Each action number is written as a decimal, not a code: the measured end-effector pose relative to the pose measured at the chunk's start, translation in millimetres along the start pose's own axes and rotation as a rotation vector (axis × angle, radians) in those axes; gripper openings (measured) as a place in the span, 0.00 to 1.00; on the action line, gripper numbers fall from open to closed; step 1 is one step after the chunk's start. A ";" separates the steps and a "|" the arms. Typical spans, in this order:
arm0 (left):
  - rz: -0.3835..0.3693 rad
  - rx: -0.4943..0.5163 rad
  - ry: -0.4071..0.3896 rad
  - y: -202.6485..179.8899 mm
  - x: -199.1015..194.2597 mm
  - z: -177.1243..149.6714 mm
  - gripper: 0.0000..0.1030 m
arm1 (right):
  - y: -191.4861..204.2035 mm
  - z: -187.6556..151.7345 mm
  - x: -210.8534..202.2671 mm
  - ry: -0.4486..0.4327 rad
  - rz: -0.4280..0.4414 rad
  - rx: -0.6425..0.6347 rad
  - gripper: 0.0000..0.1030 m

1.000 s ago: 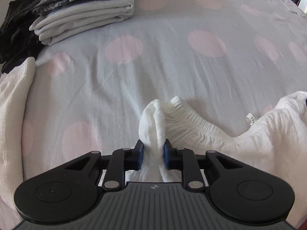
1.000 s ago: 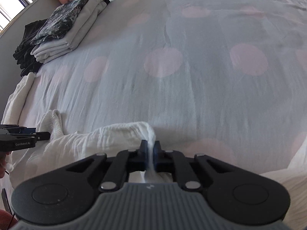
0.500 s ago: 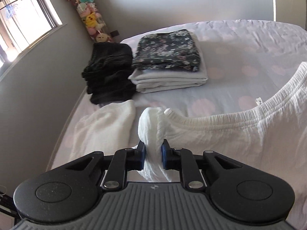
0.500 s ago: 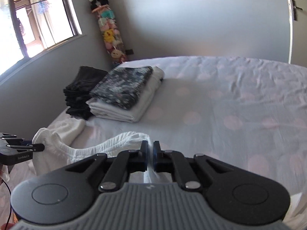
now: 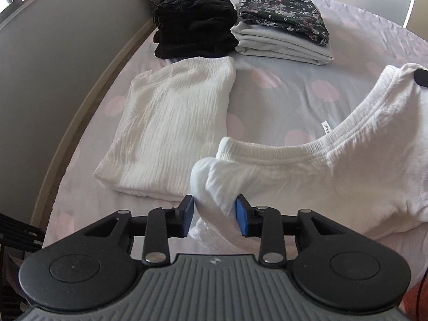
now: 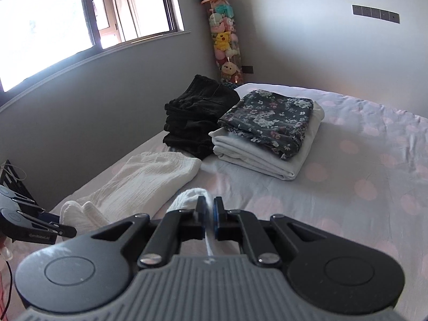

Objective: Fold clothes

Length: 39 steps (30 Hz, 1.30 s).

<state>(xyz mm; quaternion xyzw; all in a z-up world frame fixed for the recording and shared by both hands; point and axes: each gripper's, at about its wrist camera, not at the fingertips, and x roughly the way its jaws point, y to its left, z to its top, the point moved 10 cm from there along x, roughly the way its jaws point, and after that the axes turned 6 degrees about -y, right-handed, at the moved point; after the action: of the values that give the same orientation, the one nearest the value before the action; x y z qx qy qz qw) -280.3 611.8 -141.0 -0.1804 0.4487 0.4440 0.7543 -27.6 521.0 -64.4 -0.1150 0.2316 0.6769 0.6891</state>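
Note:
A white T-shirt (image 5: 347, 165) hangs stretched between both grippers above the bed (image 5: 281, 93). Its ribbed collar and small label face the left wrist camera. My left gripper (image 5: 214, 215) is shut on a bunched shoulder of the shirt, which fills the gap between the blue pads. My right gripper (image 6: 209, 211) is shut tight on a thin fold of the same shirt (image 6: 191, 196). In the right wrist view the left gripper (image 6: 40, 230) appears at the far left with white cloth (image 6: 80, 211) bulging from it.
A folded white crinkled garment (image 5: 171, 123) lies just ahead on the left. Behind it sit a black stack (image 5: 192, 21) and a floral piece on white folded cloth (image 5: 281, 18). A grey wall runs along the bed's left side, with a window (image 6: 80, 13) and a plush-toy column (image 6: 224, 34).
Both grippers rose from the bed with the shirt and swung left toward the folded white garment. The left jaws stand a little wider around the bunch than before.

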 end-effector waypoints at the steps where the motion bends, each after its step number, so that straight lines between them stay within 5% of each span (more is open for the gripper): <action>1: 0.002 0.013 -0.001 3.4 1.8 0.5 0.40 | 0.6 -0.9 7.0 0.006 -0.009 -0.012 0.06; 4: -0.015 0.045 -0.015 10.9 6.5 4.4 0.56 | -3.2 -6.3 27.9 0.035 -0.047 -0.028 0.06; 8: -0.057 0.058 -0.046 14.3 18.5 9.2 0.58 | -16.9 -19.5 49.5 0.072 -0.104 -0.026 0.11; 9: -0.067 0.061 -0.058 14.0 23.2 9.1 0.60 | -21.5 -22.1 53.2 0.073 -0.127 -0.025 0.16; 10: -0.076 0.064 -0.071 13.6 27.9 8.9 0.61 | -26.1 -24.7 57.0 0.075 -0.149 -0.024 0.35; 12: -0.099 0.062 -0.101 12.1 36.9 8.5 0.61 | -34.4 -27.8 59.4 0.071 -0.179 -0.019 0.54; 18: -0.234 0.054 -0.191 -18.0 52.3 17.5 0.62 | -68.7 -50.7 41.3 0.111 -0.229 -0.025 0.54; 26: -0.356 0.235 -0.216 -119.1 77.8 50.0 0.70 | -154.7 -104.4 -39.9 0.199 -0.383 0.054 0.54; 39: -0.359 0.367 -0.087 -248.8 186.1 70.5 0.71 | -290.2 -197.2 -220.7 0.362 -0.669 0.216 0.55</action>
<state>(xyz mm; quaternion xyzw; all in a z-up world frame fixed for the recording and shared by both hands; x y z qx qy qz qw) 0.8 619.0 -290.7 -0.0979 0.4496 0.2213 0.8598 231.6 217.3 -175.5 -0.2286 0.3689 0.3556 0.8278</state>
